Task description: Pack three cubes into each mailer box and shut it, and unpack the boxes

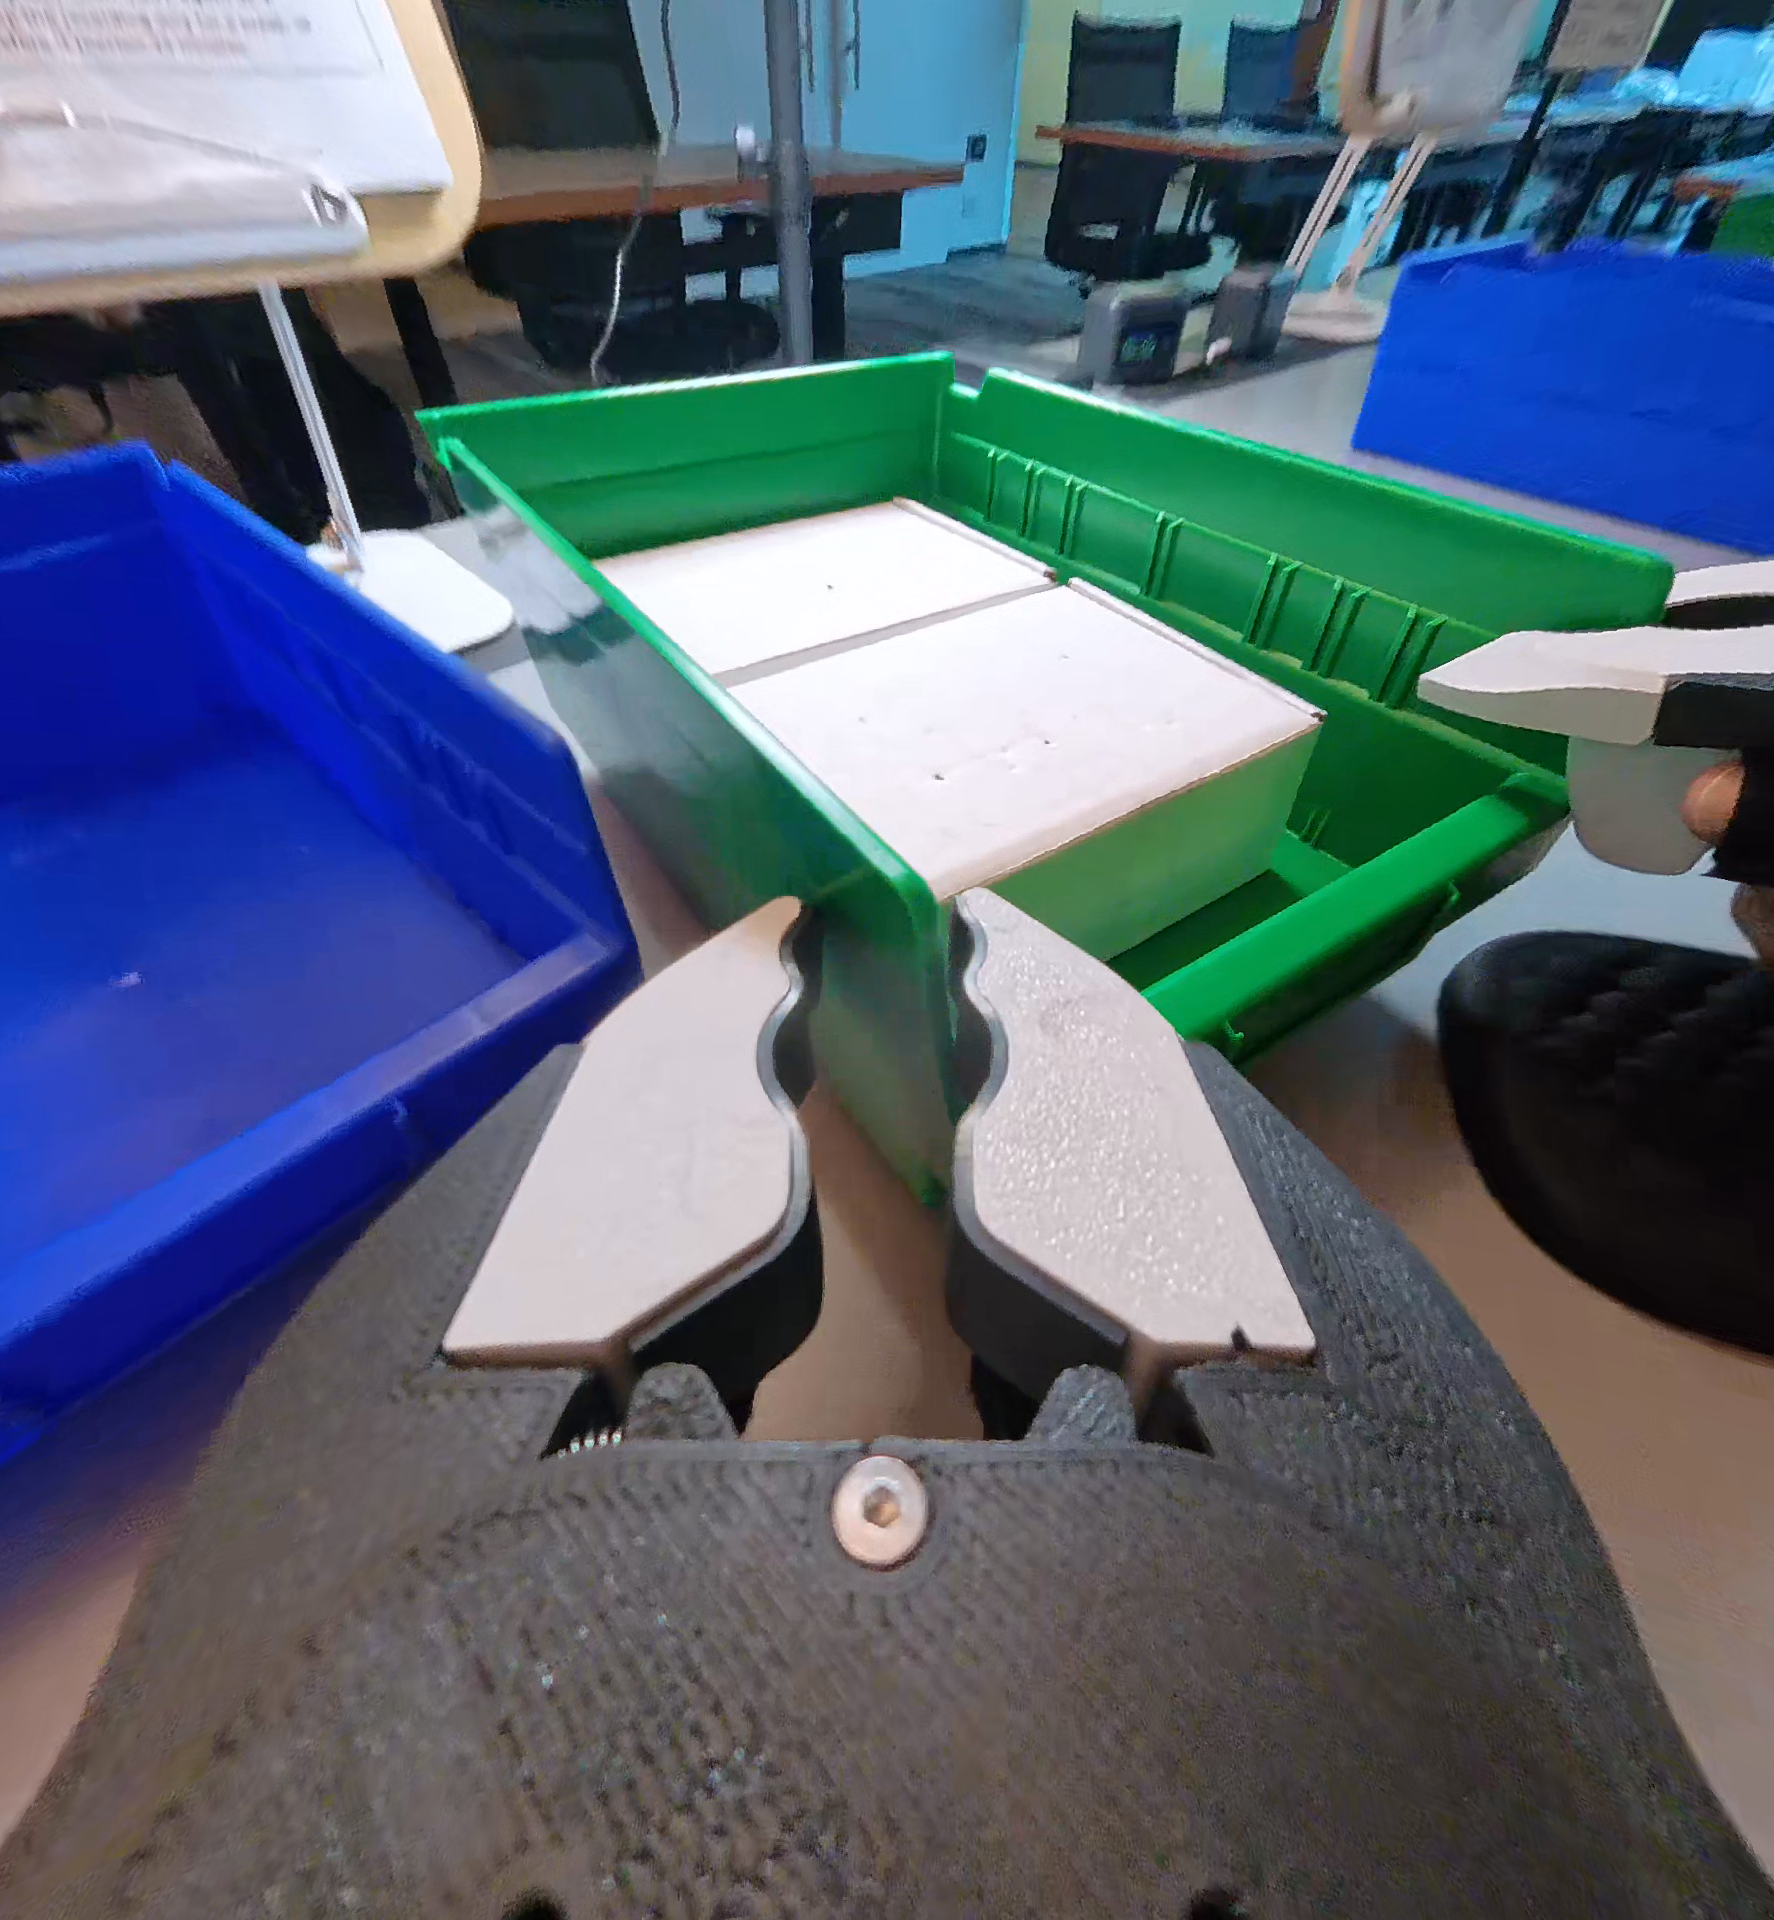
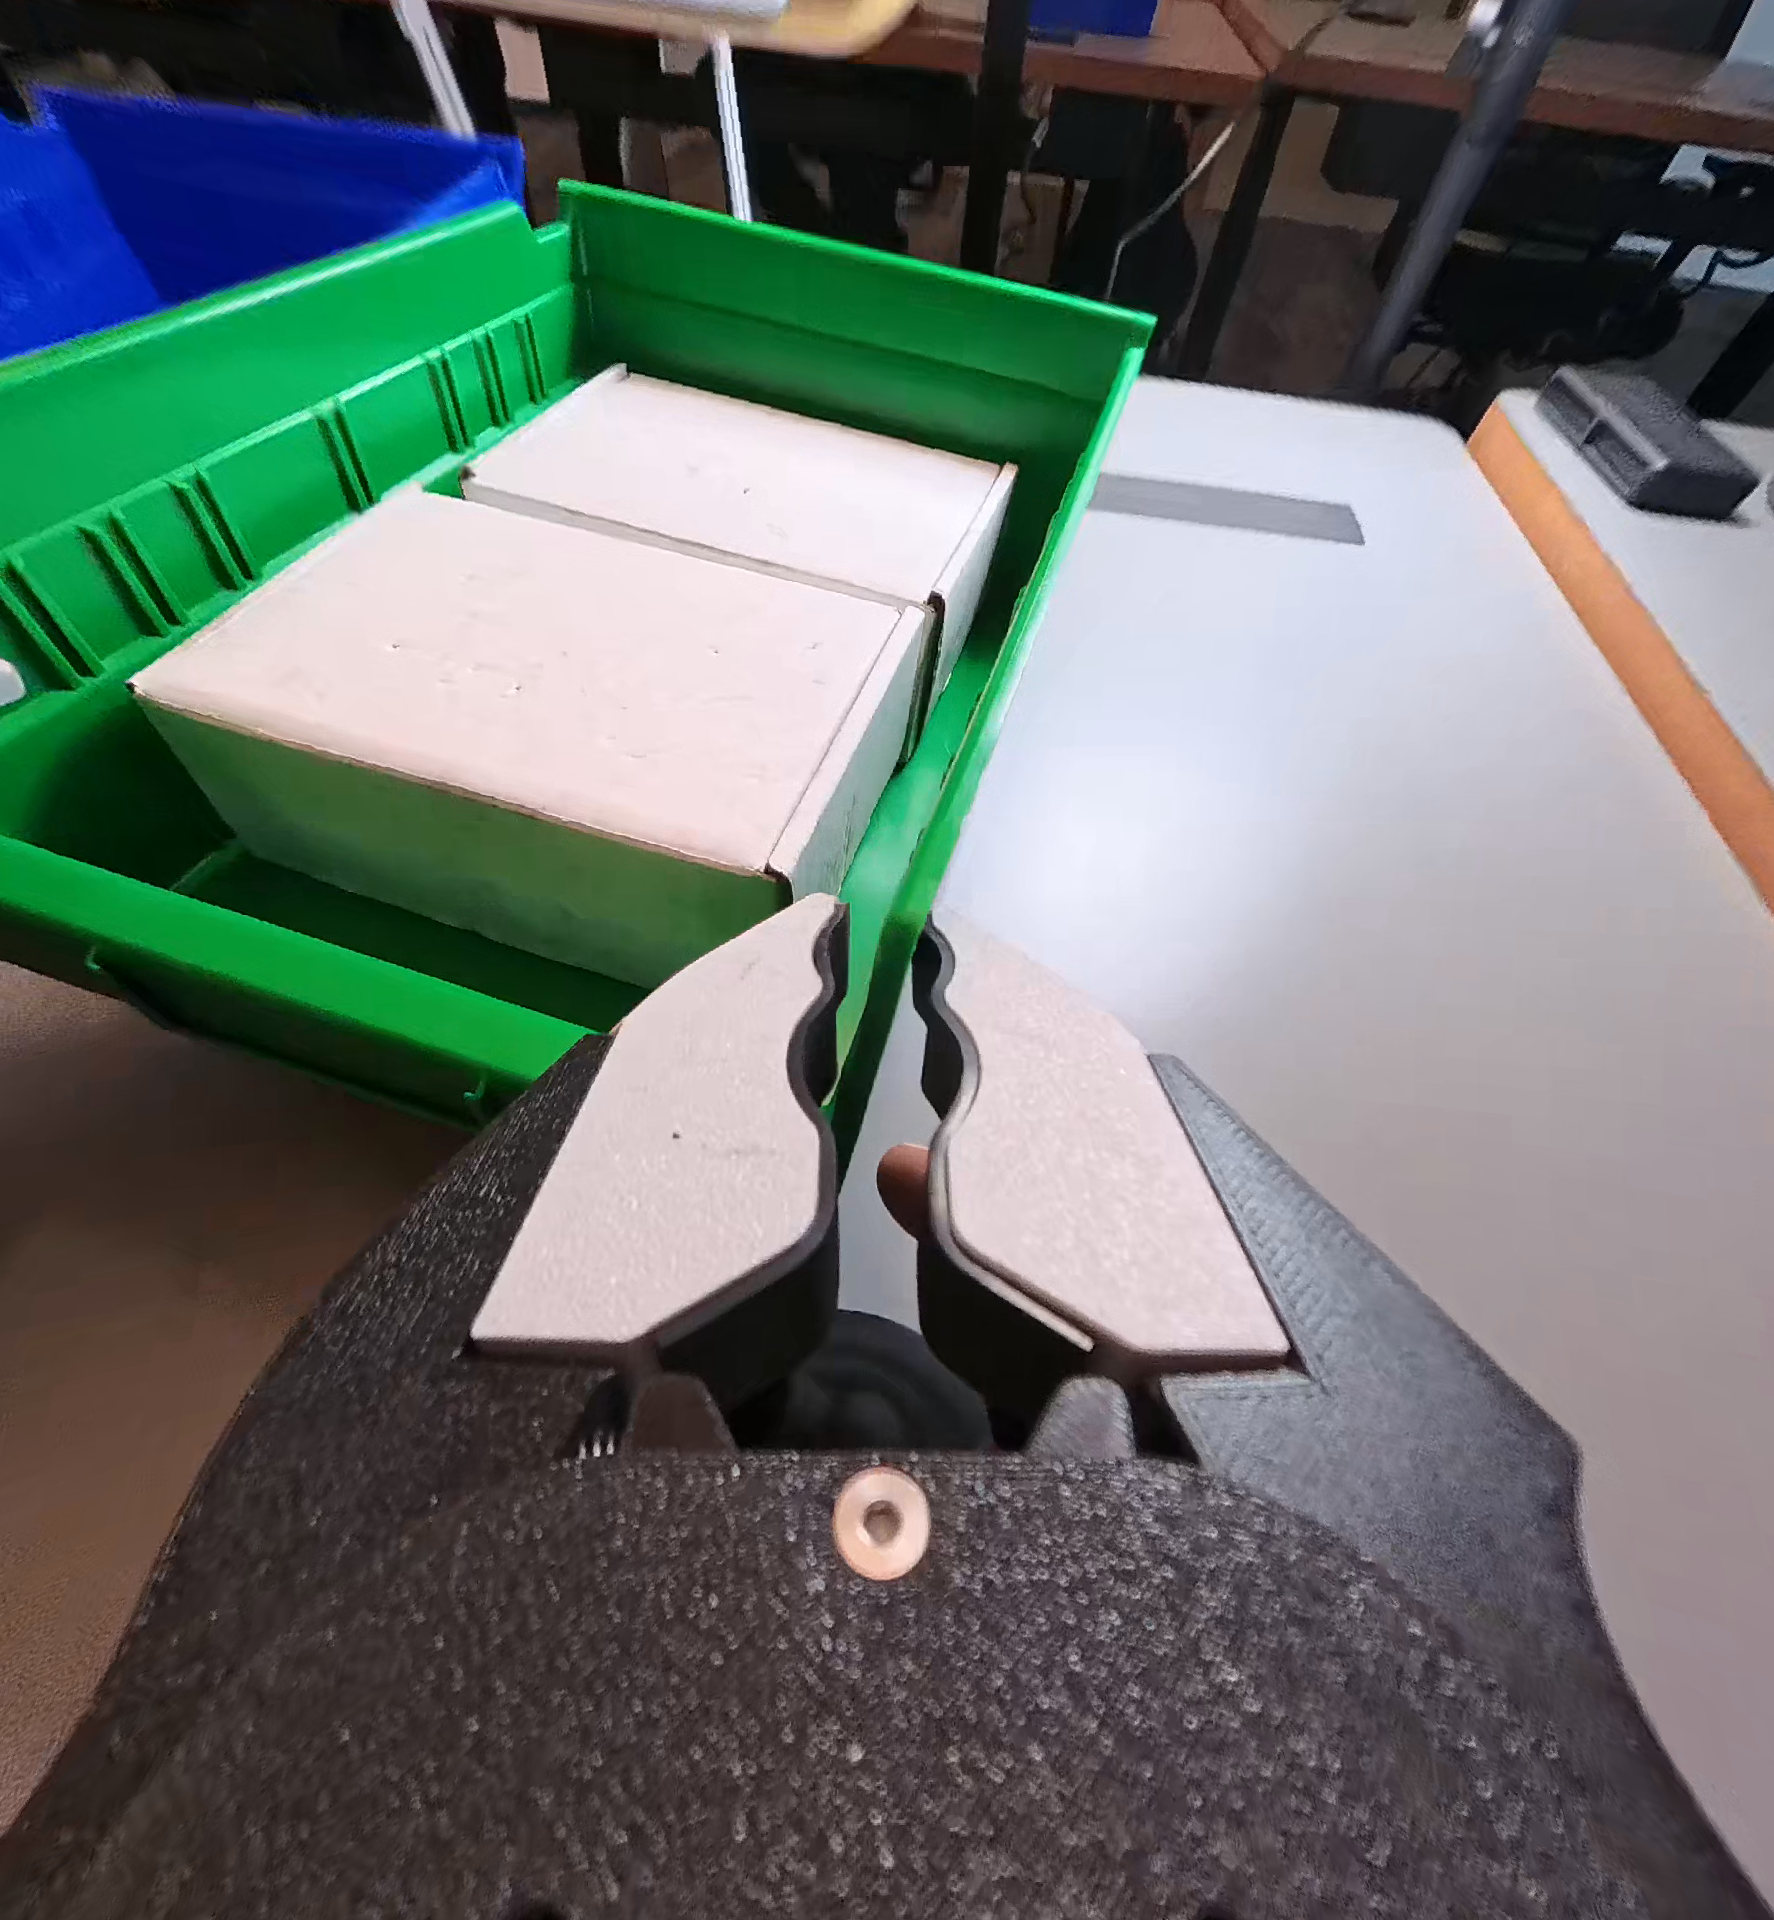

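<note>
Left gripper (image 1: 878, 935): fingers set narrow, straddling the near end of one long wall of the green bin (image 1: 1205, 499). The wall stands between the pads; whether they press it cannot be told for certain, but the gap looks barely wider than the wall. Right gripper (image 2: 878, 940): fingers likewise narrow, astride the opposite long wall of the bin (image 2: 841, 260) at its near end, the left pad close against the green plastic and a sliver of gap showing by the right pad. Judgement: one gripper on each side wall is a two-point hold suited to sliding or lifting the bin as a unit, more stable than a single grip on a loaded container. Inside the bin lie two white mailer boxes, near box (image 2: 540, 686) and far box (image 2: 748, 488), both shut, end to end and touching, filling the far part of the bin and leaving a bare strip of floor at the near end. No cubes are visible; whether the boxes hold any cannot be told. A blue bin (image 1: 218, 935) sits just beside the green one on the left, apparently empty. A second blue bin (image 1: 1610, 395) stands farther off to the right. The counter (image 2: 1330, 831) to the right is grey.
</note>
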